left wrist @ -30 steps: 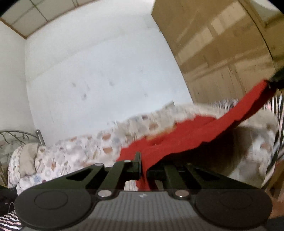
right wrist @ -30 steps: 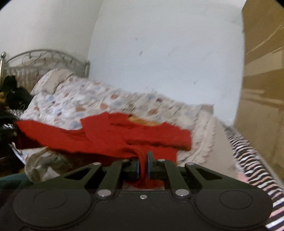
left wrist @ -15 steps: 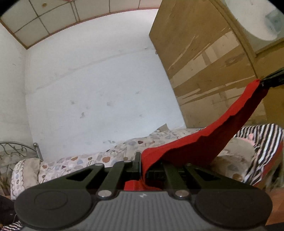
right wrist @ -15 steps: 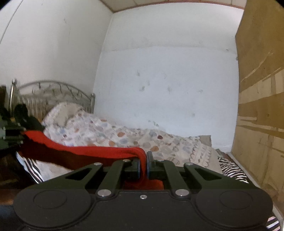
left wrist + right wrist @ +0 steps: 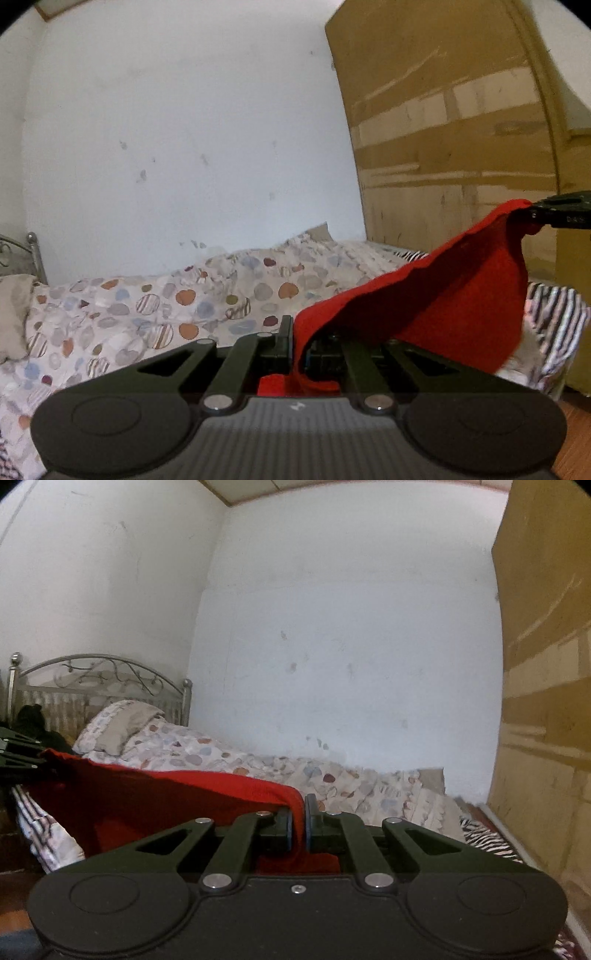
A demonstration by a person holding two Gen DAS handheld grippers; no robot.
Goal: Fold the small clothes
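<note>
My left gripper (image 5: 295, 341) and right gripper (image 5: 300, 821) each pinch a corner of the red garment (image 5: 436, 295), stretched between them above the patterned bed (image 5: 258, 764); white wall (image 5: 351, 646) behind, wooden wardrobe (image 5: 461, 129) at frame right

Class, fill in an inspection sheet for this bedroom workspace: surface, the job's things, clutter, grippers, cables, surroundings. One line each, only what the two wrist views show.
Surface: bed with a heart-patterned cover; a striped cloth lies at its near end.
Job's things: one red garment, held up and stretched between both grippers; whether its lower edge touches the bed cannot be told.
Clutter: pillow at the head end; dark items by the headboard, too unclear to name.
Grippers: left gripper shut on the red garment; right gripper shut on its other end.
Cables: nothing seen.
Surroundings: white wall, metal headboard, brown wardrobe.
</note>
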